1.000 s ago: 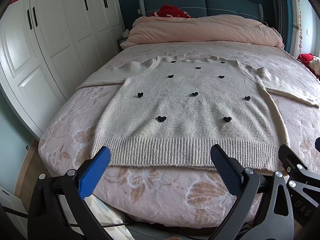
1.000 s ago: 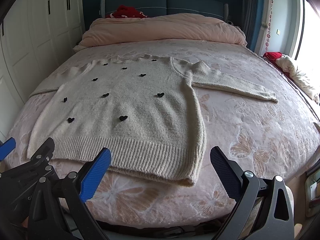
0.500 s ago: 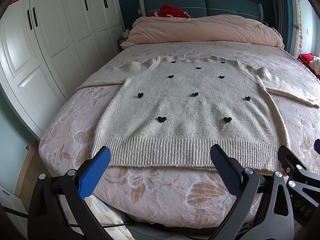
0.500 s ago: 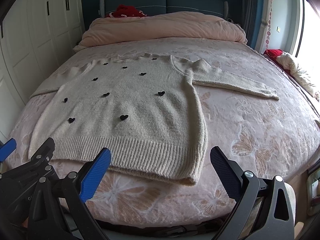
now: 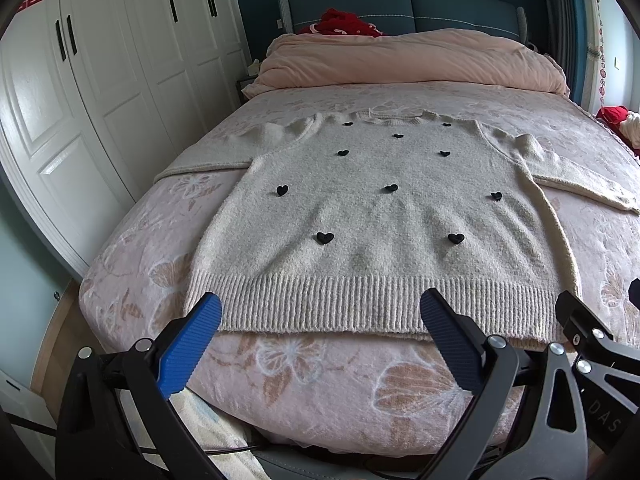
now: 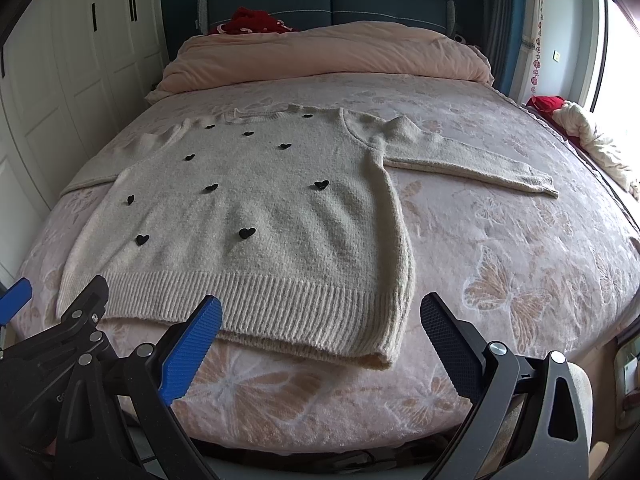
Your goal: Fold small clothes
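Left cam: white wardrobe [image 5: 100, 92] fills the left side w/ red paper signs up top. In the middle, a cream sweater [image 5: 384, 232] w/ little black hearts lies flat on the pink bed [image 5: 168, 248], front up, ribbed hem near the bottom of the frame. Its left sleeve shows in full here; the other sleeve runs off the right edge. The left gripper [image 5: 320, 340] sits low in the frame just in front of the hem, blue pads wide apart, holding nothing. Bit of the other tool shows at lower right.

Right cam: sweater [image 6: 256, 224] sits more to the left, and the whole right sleeve reaches out to center right. A window & a white cloth pile [image 6: 592, 140] show far right, only in this view. The right gripper [image 6: 320, 340] is low center by the hem's right corner, pads apart, not touching.
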Tool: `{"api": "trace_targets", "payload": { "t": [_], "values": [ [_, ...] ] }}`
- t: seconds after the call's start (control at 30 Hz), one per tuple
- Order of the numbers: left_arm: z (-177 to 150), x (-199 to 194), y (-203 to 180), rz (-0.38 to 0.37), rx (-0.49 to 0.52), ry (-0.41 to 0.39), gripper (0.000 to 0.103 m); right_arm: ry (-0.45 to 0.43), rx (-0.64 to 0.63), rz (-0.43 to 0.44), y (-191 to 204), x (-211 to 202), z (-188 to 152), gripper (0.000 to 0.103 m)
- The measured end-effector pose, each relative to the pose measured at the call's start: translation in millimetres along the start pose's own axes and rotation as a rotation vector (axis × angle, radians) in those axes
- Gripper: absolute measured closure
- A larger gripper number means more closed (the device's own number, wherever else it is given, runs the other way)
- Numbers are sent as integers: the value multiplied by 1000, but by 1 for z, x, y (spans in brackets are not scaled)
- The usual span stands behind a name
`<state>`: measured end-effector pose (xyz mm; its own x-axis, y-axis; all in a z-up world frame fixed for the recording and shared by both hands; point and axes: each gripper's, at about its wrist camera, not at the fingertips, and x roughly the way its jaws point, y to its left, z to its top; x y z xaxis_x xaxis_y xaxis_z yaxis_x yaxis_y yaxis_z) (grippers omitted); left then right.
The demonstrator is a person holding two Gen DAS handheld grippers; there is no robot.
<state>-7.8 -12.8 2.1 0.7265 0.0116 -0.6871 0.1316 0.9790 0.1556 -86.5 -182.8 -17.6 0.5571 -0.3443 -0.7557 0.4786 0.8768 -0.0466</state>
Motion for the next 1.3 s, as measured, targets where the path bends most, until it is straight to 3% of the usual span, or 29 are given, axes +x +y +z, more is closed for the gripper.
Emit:
{"api": "trace_targets", "payload": {
  "t": [1.3],
  "values": [
    [-4, 4, 1, 10, 7, 4, 8, 27, 21, 14, -2, 8, -5, 5]
  ]
}}
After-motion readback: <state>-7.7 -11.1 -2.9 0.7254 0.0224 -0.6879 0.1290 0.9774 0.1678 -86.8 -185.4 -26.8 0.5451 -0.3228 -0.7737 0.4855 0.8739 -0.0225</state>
